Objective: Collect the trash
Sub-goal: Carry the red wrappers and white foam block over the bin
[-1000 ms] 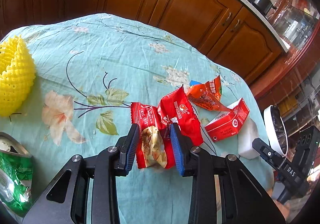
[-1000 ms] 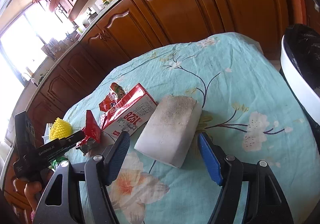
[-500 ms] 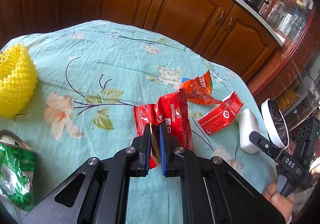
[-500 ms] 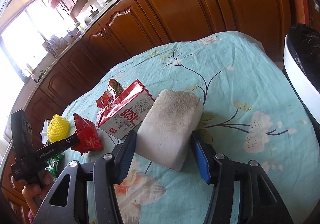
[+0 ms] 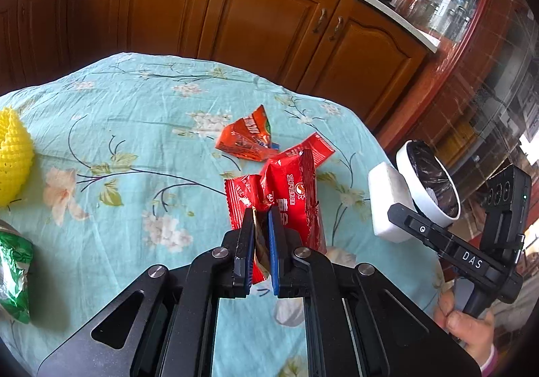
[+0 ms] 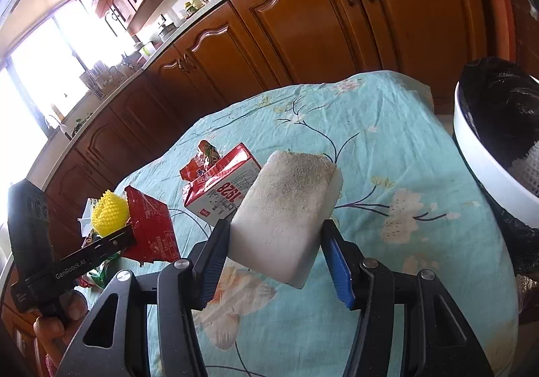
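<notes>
1. The left gripper is clenched on the red snack wrappers, which hang bunched between its narrow-set fingers, held clear of the floral tablecloth.
2. The right gripper is clamped on the white foam block, both pads pressed against its sides; the block's speckled top tilts upward and it is lifted off the cloth.
3. An orange-red wrapper lies crumpled on the cloth beyond the held wrappers.
4. A red-and-white carton rests on its side just behind the foam block.
5. The white bin with a black liner stands beside the table edge, on the right of the right wrist view.
6. A yellow foam net and a green packet sit at the cloth's left side.
</notes>
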Action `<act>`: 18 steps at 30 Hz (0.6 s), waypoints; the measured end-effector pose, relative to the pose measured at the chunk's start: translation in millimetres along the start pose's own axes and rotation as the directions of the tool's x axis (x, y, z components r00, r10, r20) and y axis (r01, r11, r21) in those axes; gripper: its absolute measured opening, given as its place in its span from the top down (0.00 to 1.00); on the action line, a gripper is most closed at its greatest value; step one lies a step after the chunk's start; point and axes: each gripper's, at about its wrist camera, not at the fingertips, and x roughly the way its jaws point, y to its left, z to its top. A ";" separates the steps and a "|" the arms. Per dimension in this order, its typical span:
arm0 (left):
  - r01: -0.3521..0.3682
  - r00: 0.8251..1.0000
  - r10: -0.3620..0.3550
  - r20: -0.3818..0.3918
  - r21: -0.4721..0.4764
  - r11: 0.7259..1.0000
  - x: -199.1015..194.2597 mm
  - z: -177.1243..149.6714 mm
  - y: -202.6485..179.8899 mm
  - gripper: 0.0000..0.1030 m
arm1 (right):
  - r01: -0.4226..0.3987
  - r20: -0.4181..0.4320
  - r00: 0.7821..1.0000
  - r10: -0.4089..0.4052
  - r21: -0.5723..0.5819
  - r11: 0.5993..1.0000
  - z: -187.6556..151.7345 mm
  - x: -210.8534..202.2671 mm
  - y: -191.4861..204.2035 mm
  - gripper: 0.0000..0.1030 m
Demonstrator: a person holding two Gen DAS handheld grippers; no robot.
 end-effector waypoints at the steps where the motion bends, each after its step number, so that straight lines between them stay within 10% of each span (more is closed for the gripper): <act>1: 0.003 1.000 -0.003 -0.001 0.006 1.000 0.5 -0.3 -3.8 0.94 | 0.002 0.004 1.000 -0.002 -0.001 1.000 -0.2 -4.0 -1.4 0.46; 18: 0.072 0.997 -0.068 -0.036 0.127 0.989 14.3 -2.1 -75.7 0.94 | 0.064 0.065 0.996 -0.065 0.023 0.998 -3.5 -59.3 -40.3 0.46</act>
